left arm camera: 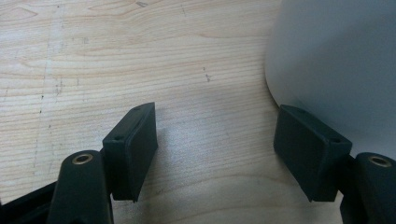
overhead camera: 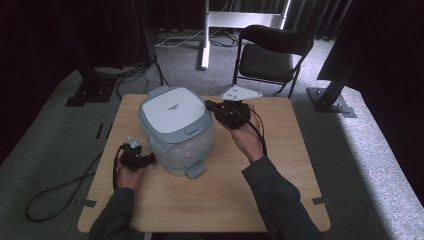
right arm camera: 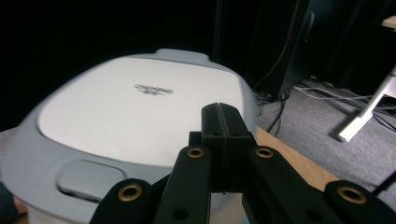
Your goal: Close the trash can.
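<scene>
Grey carpet (overhead camera: 50,125) and dark curtains are seen around a small wooden table (overhead camera: 280,150) with rounded corners, on which a pale grey bin (overhead camera: 176,131) with a closed lid stands left of centre, towards the far edge. Its lid (right arm camera: 135,112) is shown closely in the right gripper view as a pale panel with a small dark logo, framed by a darker grey rim with a recessed push tab at the front; the bin's foot pedal (overhead camera: 195,170) is made out in the high view, at the base on the person's side. The right gripper (overhead camera: 210,106) is held at the lid's right edge, about level with the lid top, and its jaws are seen pressed flat together with nothing between them. The left gripper (overhead camera: 149,159) is held low beside the bin's left lower wall; in its own view the jaws are spread wide over bare wood grain, with the bin's smooth wall (left arm camera: 336,65) just beside one jaw, though contact cannot be judged. Beyond the table, a black folding chair (overhead camera: 272,52), a white stand (overhead camera: 240,22), loose cables (overhead camera: 135,72) and black frame feet are shown on the carpet.
</scene>
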